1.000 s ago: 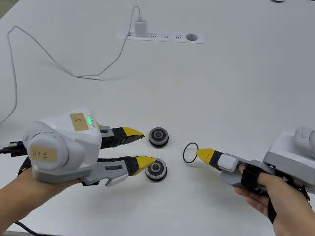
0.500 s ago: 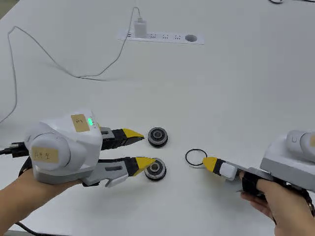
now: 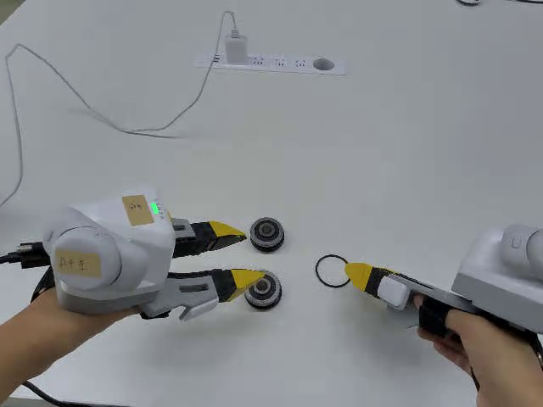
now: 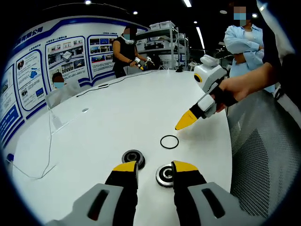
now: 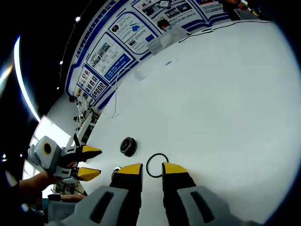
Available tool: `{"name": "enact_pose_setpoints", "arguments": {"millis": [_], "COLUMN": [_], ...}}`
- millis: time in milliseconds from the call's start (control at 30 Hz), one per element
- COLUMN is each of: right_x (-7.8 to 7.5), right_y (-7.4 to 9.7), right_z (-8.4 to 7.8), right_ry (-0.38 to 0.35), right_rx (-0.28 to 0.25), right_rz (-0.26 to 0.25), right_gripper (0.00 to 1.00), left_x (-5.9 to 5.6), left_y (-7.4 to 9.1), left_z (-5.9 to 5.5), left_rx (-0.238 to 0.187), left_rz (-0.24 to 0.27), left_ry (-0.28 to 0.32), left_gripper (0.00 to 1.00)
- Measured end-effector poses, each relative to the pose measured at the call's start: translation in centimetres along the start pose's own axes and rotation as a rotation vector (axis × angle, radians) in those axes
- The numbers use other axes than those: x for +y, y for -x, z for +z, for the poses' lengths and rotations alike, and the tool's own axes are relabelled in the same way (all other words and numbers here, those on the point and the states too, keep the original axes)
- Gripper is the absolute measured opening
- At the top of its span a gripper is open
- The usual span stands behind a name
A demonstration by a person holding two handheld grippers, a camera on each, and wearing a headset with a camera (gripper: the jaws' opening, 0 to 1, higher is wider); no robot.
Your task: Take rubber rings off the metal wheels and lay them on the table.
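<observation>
Lying flat on the white worktop [image 3: 407, 153], the black rubber ring [image 3: 317, 271] sits just ahead of the yellow tips of the right hand-held gripper [image 3: 356, 274], whose jaws stand narrowly apart and hold nothing. The left hand-held gripper [image 3: 244, 253] is spread wide and also holds nothing. The nearer metal wheel [image 3: 263, 289] rests right beside its lower tip, and the farther metal wheel [image 3: 267, 234] lies just beyond its upper tip. Both wheels lie apart from the ring.
</observation>
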State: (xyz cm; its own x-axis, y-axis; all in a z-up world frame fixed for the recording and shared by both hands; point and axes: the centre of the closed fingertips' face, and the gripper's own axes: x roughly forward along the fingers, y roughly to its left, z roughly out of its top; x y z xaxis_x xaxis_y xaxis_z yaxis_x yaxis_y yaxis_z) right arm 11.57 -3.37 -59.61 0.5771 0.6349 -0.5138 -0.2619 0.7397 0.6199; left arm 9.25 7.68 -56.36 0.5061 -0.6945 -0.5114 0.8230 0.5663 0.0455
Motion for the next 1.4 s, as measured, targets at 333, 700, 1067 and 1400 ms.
{"name": "enact_pose_setpoints", "arguments": {"millis": [333, 700, 1067, 1400], "right_x": [1.5, 2.6, 2.5, 2.6], "right_y": [-0.3, -0.6, -0.6, -0.6], "right_z": [-0.8, -2.1, -1.8, -1.9], "right_ry": [-0.005, -0.021, -0.037, -0.04], "right_rx": [0.003, 0.028, 0.02, 0.022], "right_rz": [0.05, 0.082, 0.089, 0.094], "right_gripper": [0.17, 0.17, 0.17, 0.17], "left_x": [-1.2, -1.6, -1.7, -1.7], "left_y": [-1.3, -1.8, -2.2, -2.1], "left_z": [-1.9, -2.6, -3.1, -3.4], "left_rx": [0.049, 0.075, 0.087, 0.096], "left_rz": [-0.044, -0.07, -0.079, -0.094], "left_ry": [-0.01, -0.027, -0.03, -0.031], "left_gripper": [0.25, 0.22, 0.18, 0.15]}}
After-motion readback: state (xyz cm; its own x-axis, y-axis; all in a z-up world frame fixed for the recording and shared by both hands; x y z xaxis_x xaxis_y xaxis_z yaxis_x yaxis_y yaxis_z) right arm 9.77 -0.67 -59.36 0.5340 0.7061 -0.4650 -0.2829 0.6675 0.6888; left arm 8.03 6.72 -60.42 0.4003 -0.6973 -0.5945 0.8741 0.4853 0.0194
